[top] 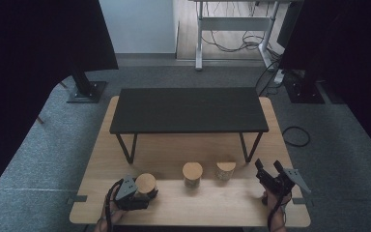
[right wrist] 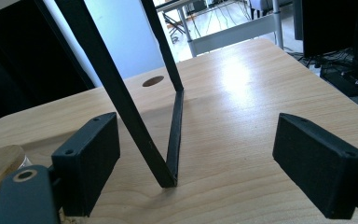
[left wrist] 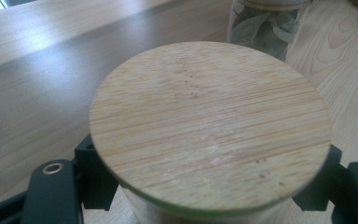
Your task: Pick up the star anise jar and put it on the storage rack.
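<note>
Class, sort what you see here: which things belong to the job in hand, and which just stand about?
In the job:
- left gripper, jaws shut on it
- left jar

Standing about:
- middle jar
- right jar
- black shelf
- right gripper, open

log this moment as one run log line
left gripper: shut on left jar | right gripper: open, empty | other jars: middle jar, right jar untouched

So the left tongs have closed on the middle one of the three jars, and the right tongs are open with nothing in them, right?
Not quite. The left tongs have closed on the leftmost jar, not the middle jar, as the high view shows. The rest holds: there are three jars, and the right tongs are open with nothing in them.
</note>
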### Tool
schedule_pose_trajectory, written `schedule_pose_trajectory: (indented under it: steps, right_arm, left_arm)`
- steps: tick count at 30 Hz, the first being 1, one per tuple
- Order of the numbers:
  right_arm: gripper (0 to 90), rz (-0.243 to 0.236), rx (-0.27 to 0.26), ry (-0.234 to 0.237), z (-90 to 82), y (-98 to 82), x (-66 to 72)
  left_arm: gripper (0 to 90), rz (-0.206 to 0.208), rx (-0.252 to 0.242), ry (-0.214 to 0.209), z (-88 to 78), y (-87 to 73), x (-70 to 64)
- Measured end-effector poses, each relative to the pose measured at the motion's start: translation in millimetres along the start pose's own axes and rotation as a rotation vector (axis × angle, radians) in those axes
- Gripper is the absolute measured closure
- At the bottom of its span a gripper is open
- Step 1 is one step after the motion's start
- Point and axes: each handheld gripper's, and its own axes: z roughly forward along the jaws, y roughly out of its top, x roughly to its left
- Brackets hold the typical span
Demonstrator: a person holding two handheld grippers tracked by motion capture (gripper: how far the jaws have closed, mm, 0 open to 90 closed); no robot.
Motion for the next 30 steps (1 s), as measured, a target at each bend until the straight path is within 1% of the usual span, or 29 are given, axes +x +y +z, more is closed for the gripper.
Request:
schedule_pose_trajectory:
  steps: [2, 9, 22, 30]
  right_arm:
    - [14.4, 0.002, 0.000, 0.000, 0.0, 0.0, -0.1]
    - [14.3, 0.008, -0.001, 0.001, -0.1, 0.0, -0.6]
    - [14.1, 0.014, -0.001, 0.003, -0.3, 0.1, -1.4]
    - [14.1, 0.020, -0.003, 0.006, -0.1, 0.2, -2.3]
  left_arm:
    - [24.7, 0.001, 0.000, 0.000, 0.1, 0.1, 0.2]
    - [24.8, 0.006, -0.004, 0.023, 0.1, 0.1, 0.2]
    - [24.9, 0.017, -0.003, 0.048, -1.6, 0.4, 1.0]
    - [24.9, 0.018, -0.017, 0.046, -4.5, 3.4, -1.3]
